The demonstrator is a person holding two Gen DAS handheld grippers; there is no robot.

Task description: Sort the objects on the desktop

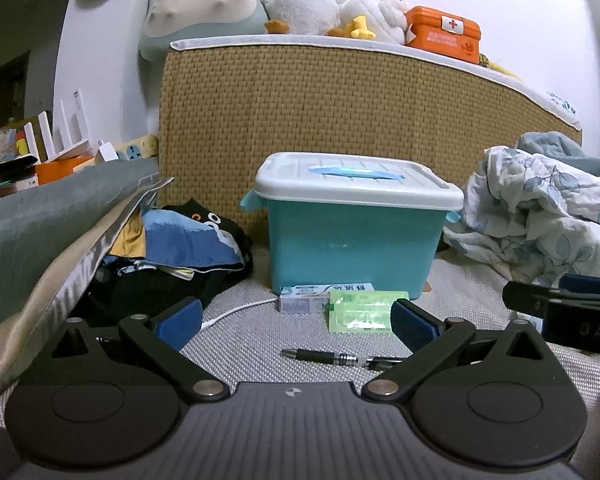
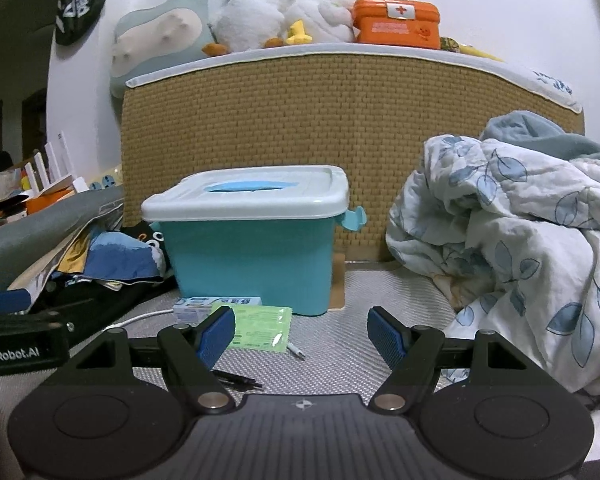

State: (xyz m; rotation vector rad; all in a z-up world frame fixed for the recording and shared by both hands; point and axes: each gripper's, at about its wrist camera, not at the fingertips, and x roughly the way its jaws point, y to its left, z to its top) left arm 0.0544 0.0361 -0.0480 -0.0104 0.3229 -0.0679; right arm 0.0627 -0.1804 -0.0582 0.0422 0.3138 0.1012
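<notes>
- Left gripper (image 1: 296,322), bottom centre of the left wrist view: spread wide, nothing between the blue pads (image 1: 179,322); hovering low over the grey mat (image 1: 260,344), probably lined up for a first pick.
- Black pen (image 1: 332,357) lying flat across the lower middle of that view, just ahead of the gripper and partly hidden behind its right finger; likely the nearest target.
- Green packet (image 1: 362,312) just above the pen in frame, overlapping a small white-and-blue box (image 1: 304,300); both close against the front of the teal bin (image 1: 352,240).
- White cable (image 1: 236,312) trailing left from the small box across the mat.
- Teal bin at centre frame, white lid (image 1: 356,180) shut; presumably the place for the sorted things, so lid to come off first.
- Right gripper (image 2: 302,338), bottom centre of the right wrist view: also wide apart and holding nothing, over bare mat to the right of the packet, perhaps kept free for the lid.
- Crumpled quilt (image 2: 512,216) filling the right of that view, off the working patch.
</notes>
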